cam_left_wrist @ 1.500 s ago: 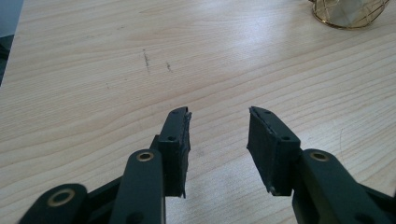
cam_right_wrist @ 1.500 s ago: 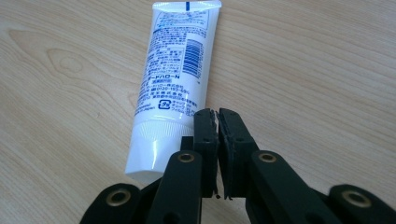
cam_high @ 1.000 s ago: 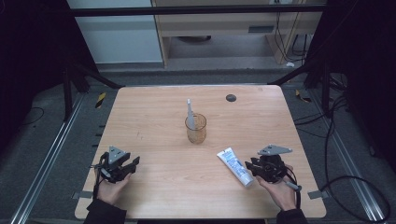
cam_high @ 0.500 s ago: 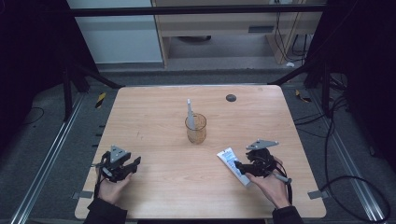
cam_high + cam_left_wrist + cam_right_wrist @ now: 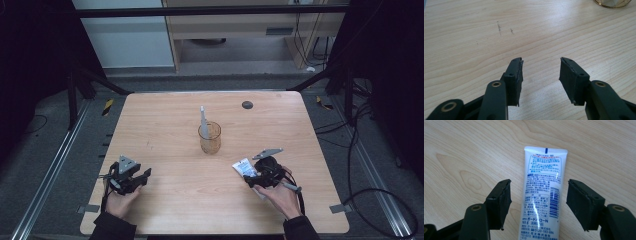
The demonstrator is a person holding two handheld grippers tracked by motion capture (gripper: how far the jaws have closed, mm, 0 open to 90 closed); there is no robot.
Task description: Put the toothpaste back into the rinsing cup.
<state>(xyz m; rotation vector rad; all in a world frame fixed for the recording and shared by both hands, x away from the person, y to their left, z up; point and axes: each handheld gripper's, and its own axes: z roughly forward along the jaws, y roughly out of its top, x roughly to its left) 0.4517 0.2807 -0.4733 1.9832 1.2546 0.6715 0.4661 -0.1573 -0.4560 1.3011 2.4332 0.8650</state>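
The pale wooden table shows smooth matt grain. The white plastic tube is glossy. Matt black plastic tongs carry rough, worn pads.

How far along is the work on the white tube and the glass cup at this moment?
Done: a grey-white stick already stands in the amber glass cup. In hand: the right gripper has its jaws open on either side of the white printed tube, which lies flat on the wooden table, not yet gripped. Left: closing and lifting; the left gripper waits open over bare wood.
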